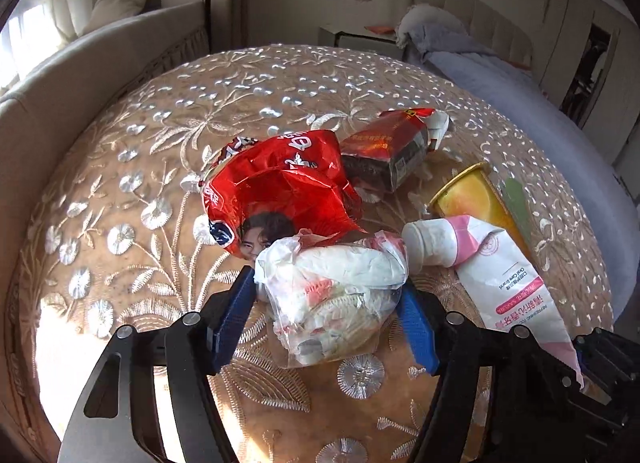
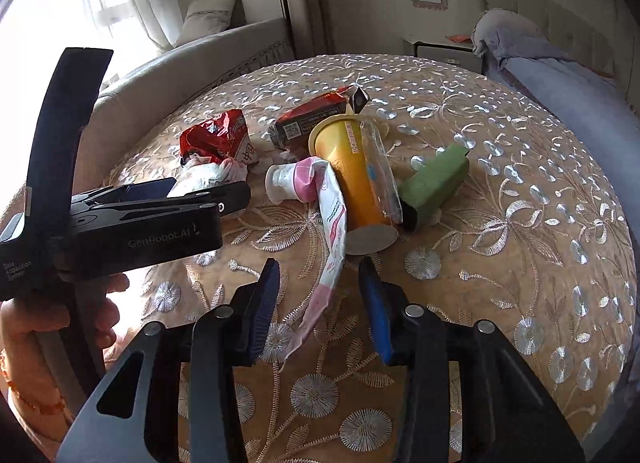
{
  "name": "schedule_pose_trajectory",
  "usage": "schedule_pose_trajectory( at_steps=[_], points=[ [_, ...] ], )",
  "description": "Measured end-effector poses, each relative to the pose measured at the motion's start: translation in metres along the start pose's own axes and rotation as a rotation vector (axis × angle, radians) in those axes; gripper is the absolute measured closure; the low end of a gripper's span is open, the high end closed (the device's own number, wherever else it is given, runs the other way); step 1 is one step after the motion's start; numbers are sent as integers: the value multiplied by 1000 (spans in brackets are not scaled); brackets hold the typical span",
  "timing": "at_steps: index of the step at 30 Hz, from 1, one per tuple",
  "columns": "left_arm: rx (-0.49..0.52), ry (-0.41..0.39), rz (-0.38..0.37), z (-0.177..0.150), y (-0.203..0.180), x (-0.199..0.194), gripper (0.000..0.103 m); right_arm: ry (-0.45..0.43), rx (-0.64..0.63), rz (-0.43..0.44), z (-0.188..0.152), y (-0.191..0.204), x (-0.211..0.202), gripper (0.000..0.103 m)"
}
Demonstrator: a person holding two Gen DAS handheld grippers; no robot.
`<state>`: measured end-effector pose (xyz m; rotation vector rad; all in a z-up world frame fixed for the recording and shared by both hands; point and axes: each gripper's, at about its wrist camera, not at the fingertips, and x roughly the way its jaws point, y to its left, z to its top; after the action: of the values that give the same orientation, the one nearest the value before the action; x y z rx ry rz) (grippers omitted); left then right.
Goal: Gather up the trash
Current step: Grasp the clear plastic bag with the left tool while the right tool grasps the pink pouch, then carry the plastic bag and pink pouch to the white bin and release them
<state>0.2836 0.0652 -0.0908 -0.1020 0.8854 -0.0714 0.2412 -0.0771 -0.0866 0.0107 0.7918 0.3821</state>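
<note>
Nearest the left wrist camera, the left tongs (image 1: 326, 295) bracket a clear bag of crumpled tissue (image 1: 334, 295), blue pads against its two sides, so they look clamped on it while it lies on the embroidered tabletop (image 1: 132, 199). In the right wrist view the right tongs (image 2: 318, 295) stand around the flat tail of the pink-and-white toothpaste tube (image 2: 332, 219); a gap shows beside each pad, so they are narrowed but not plainly pinching it. Judged from how things lie, collecting has barely begun: every piece is on the tabletop and no bin or sack shows. Beyond the bag, at about eleven o'clock, lies the red snack wrapper (image 1: 280, 183); at one o'clock the red carton (image 1: 388, 151). From the right tongs, the yellow paper cup (image 2: 352, 179) lies on its side at twelve o'clock, touching the tube, with a clear sleeve across it and a green box (image 2: 434, 179) just beside it at one o'clock. All of that is left to gather. A bed (image 1: 500, 83) stands farther off.
</note>
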Motion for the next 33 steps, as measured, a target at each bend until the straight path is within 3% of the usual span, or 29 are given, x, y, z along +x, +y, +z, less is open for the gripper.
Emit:
schedule_pose_trajectory(
  at_steps=[4, 11, 22, 33],
  points=[
    [48, -15, 22, -4, -6, -7, 51, 12, 4, 30, -6, -1, -2, 95],
    [-3, -76, -13, -29, -1, -45, 52, -83, 42, 46, -15, -9, -38, 98],
    [64, -210, -19, -67, -41, -123, 52, -227, 37, -47, -37, -16, -110, 98],
    [187, -249, -104, -105, -107, -158, 52, -335, 111, -137, -84, -48, -180, 98]
  ],
)
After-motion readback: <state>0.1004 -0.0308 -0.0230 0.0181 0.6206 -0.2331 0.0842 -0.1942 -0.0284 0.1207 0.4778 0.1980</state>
